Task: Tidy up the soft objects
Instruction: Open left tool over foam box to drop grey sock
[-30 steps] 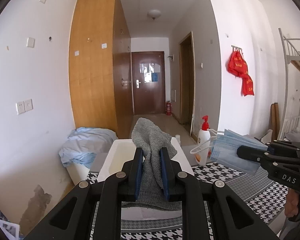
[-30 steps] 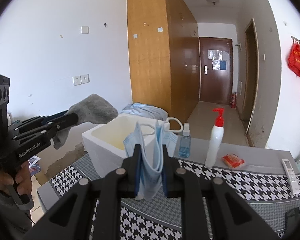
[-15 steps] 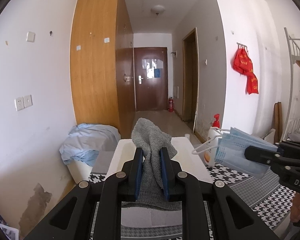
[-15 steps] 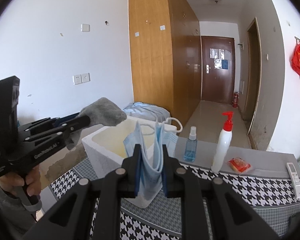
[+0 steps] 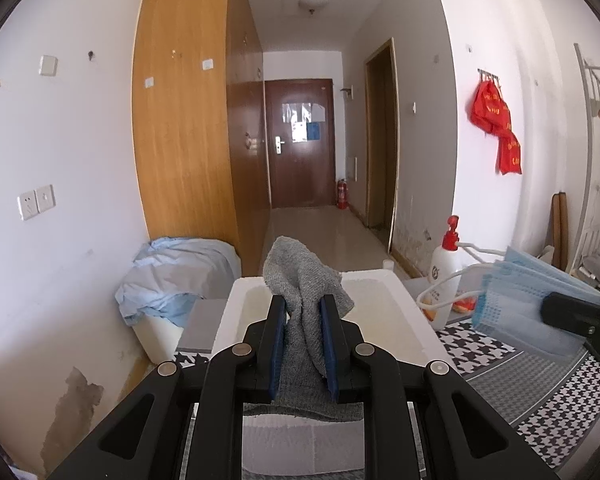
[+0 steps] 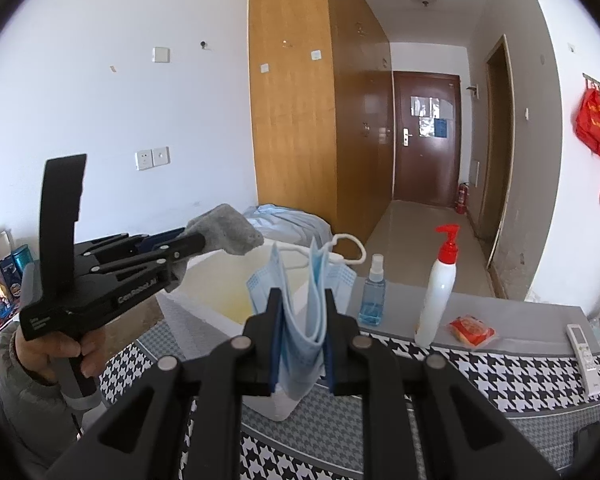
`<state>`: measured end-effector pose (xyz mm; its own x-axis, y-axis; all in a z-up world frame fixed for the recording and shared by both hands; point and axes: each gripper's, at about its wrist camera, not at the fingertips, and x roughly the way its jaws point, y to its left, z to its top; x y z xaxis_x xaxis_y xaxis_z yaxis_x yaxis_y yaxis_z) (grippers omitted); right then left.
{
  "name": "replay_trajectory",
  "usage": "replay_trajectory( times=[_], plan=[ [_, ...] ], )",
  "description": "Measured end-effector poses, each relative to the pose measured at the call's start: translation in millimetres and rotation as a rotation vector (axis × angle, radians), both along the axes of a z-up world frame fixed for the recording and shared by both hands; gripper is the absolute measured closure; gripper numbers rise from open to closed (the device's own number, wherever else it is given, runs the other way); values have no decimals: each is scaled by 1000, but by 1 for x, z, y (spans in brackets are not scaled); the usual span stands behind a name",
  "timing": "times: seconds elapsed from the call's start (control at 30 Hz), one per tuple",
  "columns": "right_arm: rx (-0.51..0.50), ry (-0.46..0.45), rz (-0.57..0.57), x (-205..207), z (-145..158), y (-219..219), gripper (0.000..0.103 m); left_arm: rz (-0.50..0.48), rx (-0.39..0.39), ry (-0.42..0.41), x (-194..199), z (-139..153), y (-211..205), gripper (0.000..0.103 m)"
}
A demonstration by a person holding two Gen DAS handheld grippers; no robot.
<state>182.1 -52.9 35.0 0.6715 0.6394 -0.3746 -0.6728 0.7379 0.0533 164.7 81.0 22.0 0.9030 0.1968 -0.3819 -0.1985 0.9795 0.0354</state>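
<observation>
My left gripper (image 5: 303, 312) is shut on a grey knitted cloth (image 5: 304, 276) and holds it above the near end of an open white foam box (image 5: 404, 304). In the right wrist view the left gripper (image 6: 196, 242) and the grey cloth (image 6: 230, 234) hang over the left rim of the foam box (image 6: 204, 280). My right gripper (image 6: 302, 308) is shut on a bunch of blue face masks (image 6: 304, 280) and holds them up at the box's right side. The masks (image 5: 532, 304) also show at the right of the left wrist view.
On the houndstooth tablecloth (image 6: 500, 368) stand a white pump bottle with a red top (image 6: 436, 292), a small blue spray bottle (image 6: 373, 296), a red packet (image 6: 472, 330) and a white remote (image 6: 584, 352). A crumpled light-blue sheet (image 5: 172, 276) lies over a bin beyond the table's left end.
Both grippers have moved forward toward the foam box with their loads. The left gripper now holds the grey cloth over the box's near end. Both stay shut.
</observation>
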Motion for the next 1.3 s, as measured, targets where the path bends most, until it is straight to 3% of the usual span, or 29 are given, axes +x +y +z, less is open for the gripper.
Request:
replay_trajectory(
  times=[0.63,0.73,0.8,0.9,1.0,1.3],
  plan=[
    [-15,13,-56,7,-1,-7,82,-25,-30,88,36,-13,13,82],
    [-18,14,-60,6,-1,-6,82,-15,-30,86,35,-12,15,60],
    [-21,14,-59,5,-1,-4,82,-5,-32,72,32,-10,15,28],
    [-26,12,-55,5,0,0,82,11,-15,42,25,-7,15,11],
    [-29,11,-54,5,0,2,82,16,-7,22,19,-5,15,2],
    [-42,4,-39,6,4,14,82,46,-8,-26,-6,4,24,1]
  ],
)
